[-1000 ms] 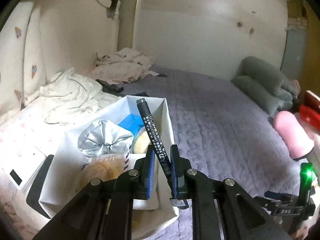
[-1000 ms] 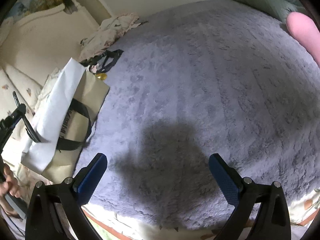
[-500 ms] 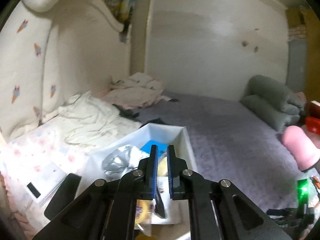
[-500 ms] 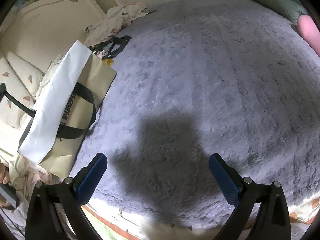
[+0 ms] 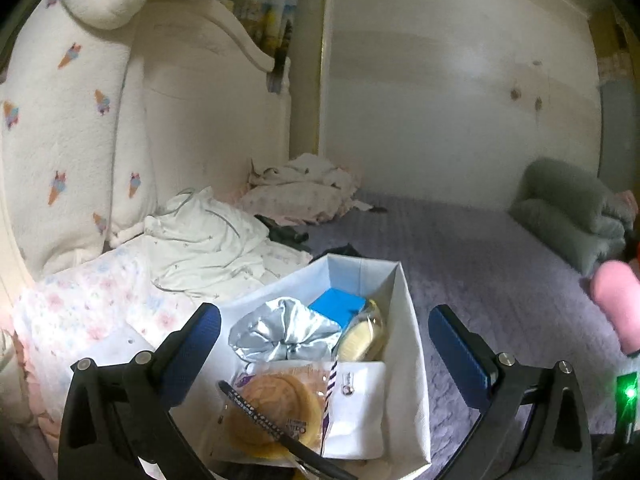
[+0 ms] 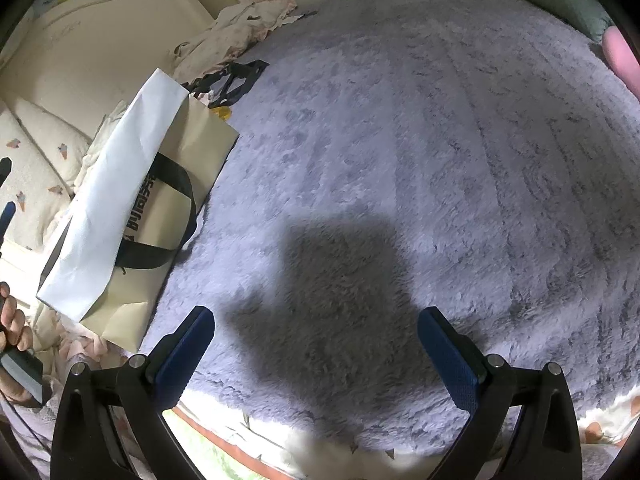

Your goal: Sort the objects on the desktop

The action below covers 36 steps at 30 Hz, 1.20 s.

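My left gripper (image 5: 324, 336) is open and empty above the open white-lined paper bag (image 5: 404, 320). A black pen (image 5: 260, 420) lies inside the bag across a wrapped round pastry (image 5: 276, 408). Also in the bag are a silver foil packet (image 5: 280, 332), a blue box (image 5: 338, 306), a yellow packet (image 5: 360, 340) and a white packet (image 5: 356, 404). My right gripper (image 6: 316, 340) is open and empty over the grey-purple plush blanket (image 6: 420, 140). The bag shows from outside in the right wrist view (image 6: 132, 208), standing at the left.
Crumpled white bedding (image 5: 200, 236) and a cream headboard (image 5: 120, 100) lie left of the bag. Grey-green pillows (image 5: 572, 216) and a pink roll (image 5: 616, 296) sit at the right. A black strap (image 6: 232, 80) lies behind the bag. The blanket's front edge (image 6: 320, 436) is near my right gripper.
My left gripper was shut on the black pen above the bag; it has opened and the pen now lies inside the bag. The right gripper has stayed open, drifting slightly.
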### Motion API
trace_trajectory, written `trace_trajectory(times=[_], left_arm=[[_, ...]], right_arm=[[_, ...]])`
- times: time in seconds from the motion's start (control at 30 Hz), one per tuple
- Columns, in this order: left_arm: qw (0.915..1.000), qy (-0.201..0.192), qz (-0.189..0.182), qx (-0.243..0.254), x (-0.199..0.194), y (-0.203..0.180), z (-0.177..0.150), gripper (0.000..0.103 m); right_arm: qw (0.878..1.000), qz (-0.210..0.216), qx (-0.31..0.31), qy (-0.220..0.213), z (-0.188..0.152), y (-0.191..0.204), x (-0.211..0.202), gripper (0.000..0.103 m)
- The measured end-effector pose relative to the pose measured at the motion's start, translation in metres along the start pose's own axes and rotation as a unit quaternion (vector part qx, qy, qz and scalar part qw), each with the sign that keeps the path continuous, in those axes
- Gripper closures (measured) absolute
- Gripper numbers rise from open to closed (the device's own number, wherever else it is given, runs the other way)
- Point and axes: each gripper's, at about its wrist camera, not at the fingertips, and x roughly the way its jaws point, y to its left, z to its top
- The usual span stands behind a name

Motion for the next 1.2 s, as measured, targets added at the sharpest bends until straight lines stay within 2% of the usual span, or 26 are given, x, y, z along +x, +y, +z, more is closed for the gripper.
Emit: trace_trajectory(times=[0.47, 0.77, 0.93, 1.03, 1.2], left_arm=[[0.9976, 0.041, 0.015, 0.054, 0.018, -0.022, -0.012, 0.001], [0.9947, 0.093, 0.001, 0.044, 0.037, -0.028, -0.025, 0.001], [0.9951, 0.09, -0.023, 0.034, 0.037, -0.035, -0.028, 0.001], [0.9971, 0.069, -0.02, 0.025, 0.03, -0.042, -0.028, 0.001], [0.9987, 0.044, -0.018, -0.018, 0.012, -0.051, -0.025, 0.001]], right_arm=[[1.0, 0.009, -0.002, 0.003, 0.001, -0.002, 0.0, 0.0], [1.0, 0.012, -0.011, -0.009, 0.0, 0.003, -0.003, 0.0], [1.0, 0.022, 0.004, 0.004, 0.001, -0.002, 0.002, 0.0], [1.0, 0.024, 0.009, 0.005, 0.001, -0.004, 0.002, 0.0], [0.999, 0.034, 0.016, 0.01, 0.001, -0.005, 0.004, 0.0]])
